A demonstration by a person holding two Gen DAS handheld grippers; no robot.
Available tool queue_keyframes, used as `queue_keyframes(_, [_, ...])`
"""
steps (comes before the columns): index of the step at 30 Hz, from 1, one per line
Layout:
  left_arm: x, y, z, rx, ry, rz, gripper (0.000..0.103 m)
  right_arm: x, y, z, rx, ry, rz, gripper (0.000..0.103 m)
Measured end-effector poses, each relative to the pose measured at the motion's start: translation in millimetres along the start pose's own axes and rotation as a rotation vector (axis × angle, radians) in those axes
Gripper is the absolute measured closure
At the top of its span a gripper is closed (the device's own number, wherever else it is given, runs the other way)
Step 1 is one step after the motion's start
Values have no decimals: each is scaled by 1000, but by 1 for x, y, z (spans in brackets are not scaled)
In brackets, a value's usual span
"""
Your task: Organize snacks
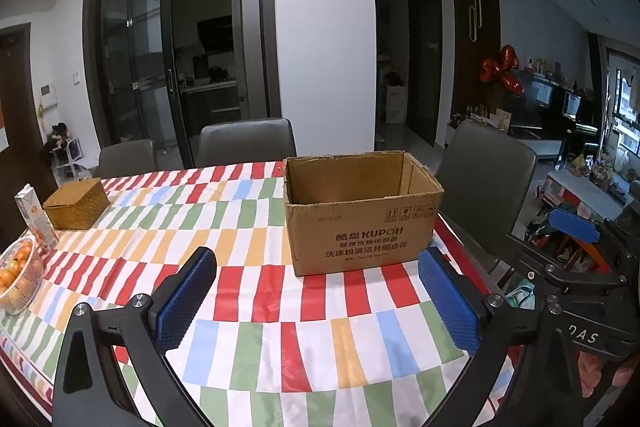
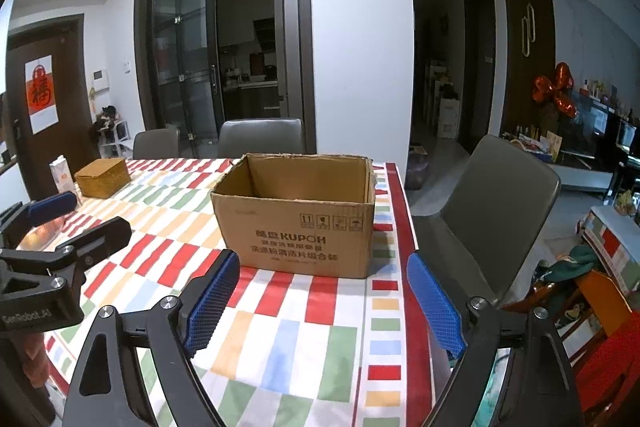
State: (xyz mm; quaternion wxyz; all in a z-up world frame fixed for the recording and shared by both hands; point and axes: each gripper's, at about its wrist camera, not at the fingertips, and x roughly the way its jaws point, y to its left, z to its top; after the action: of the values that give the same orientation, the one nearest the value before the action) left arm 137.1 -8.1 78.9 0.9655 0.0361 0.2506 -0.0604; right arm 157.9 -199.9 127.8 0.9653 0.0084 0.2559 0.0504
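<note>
An open cardboard box (image 1: 360, 215) printed "KUPOH" stands on the checked tablecloth, near the table's right edge; it also shows in the right wrist view (image 2: 296, 215). Its inside looks empty from here. My left gripper (image 1: 318, 267) is open and empty, a short way in front of the box. My right gripper (image 2: 320, 271) is open and empty, just before the box's front right. The right gripper shows at the right in the left view (image 1: 576, 227); the left gripper shows at the left in the right view (image 2: 76, 219).
A woven box (image 1: 76, 203) and a carton (image 1: 36, 217) stand at the far left, also in the right wrist view (image 2: 103, 177). A bowl of oranges (image 1: 18, 273) sits at the left edge. Grey chairs (image 1: 484, 175) stand around the table (image 1: 256, 291).
</note>
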Motion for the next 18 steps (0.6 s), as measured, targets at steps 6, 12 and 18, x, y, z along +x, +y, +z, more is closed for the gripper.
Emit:
queue_keyframes(6, [-2, 2, -3, -19, 16, -12, 0, -2, 0, -1, -1, 4, 2, 17])
queue_keyframes(12, [-3, 2, -4, -8, 11, 12, 0, -3, 1, -2, 1, -2, -2, 17])
queue_keyframes(18, [-5, 2, -5, -4, 10, 20, 0, -6, 1, -2, 1, -9, -7, 17])
